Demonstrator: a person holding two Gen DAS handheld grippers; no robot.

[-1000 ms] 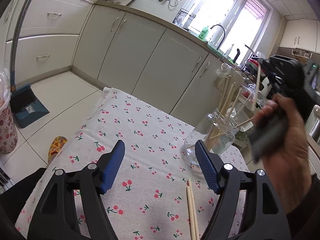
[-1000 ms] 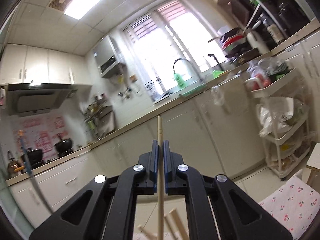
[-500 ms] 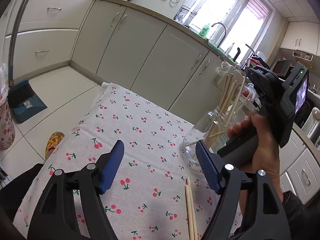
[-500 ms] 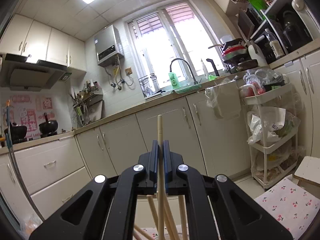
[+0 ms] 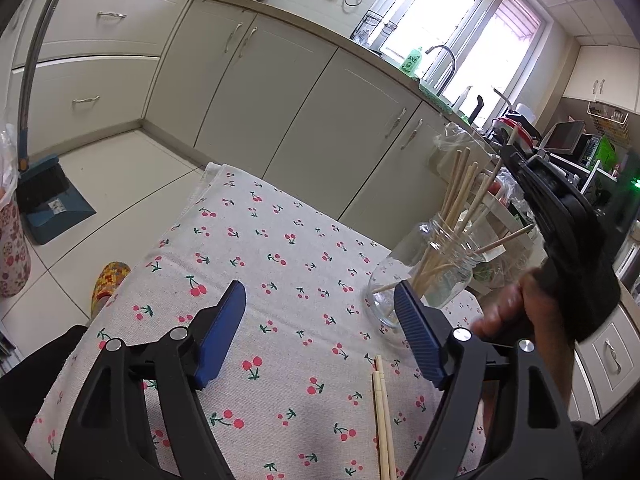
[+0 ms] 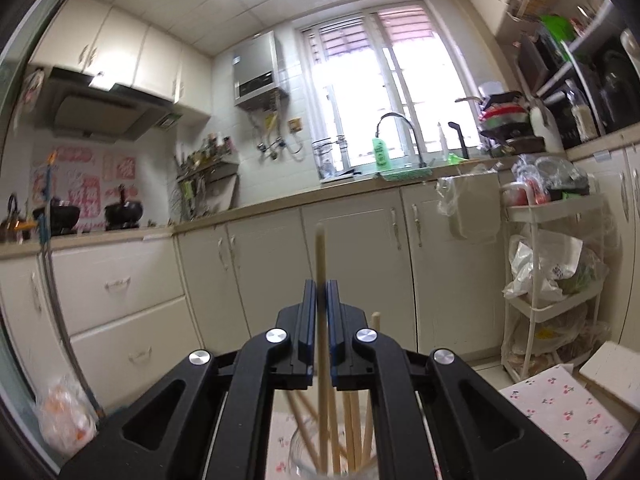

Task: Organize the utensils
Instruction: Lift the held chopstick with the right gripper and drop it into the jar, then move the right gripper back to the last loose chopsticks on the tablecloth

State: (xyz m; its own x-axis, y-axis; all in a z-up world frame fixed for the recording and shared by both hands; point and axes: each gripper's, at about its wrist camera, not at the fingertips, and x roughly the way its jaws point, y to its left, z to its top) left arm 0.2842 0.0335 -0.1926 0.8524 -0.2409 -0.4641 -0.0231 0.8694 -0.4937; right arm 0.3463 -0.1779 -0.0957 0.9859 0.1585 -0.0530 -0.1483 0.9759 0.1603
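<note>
A glass jar [image 5: 434, 276] of chopsticks stands at the far right of the cherry-print tablecloth [image 5: 280, 280], with kitchen cabinets [image 5: 280, 92] beyond and a dustpan [image 5: 48, 200] on the floor to the left. Compared with half a second ago, the right tongs [image 6: 321, 316] have sunk, so the jar's mouth now shows below them. They pinch one upright chopstick [image 6: 320, 264] whose lower end reaches into the jar. The left tongs [image 5: 320, 332] hover spread wide over the cloth, a loose pair of chopsticks [image 5: 382, 412] lying near, just inside the right finger.
</note>
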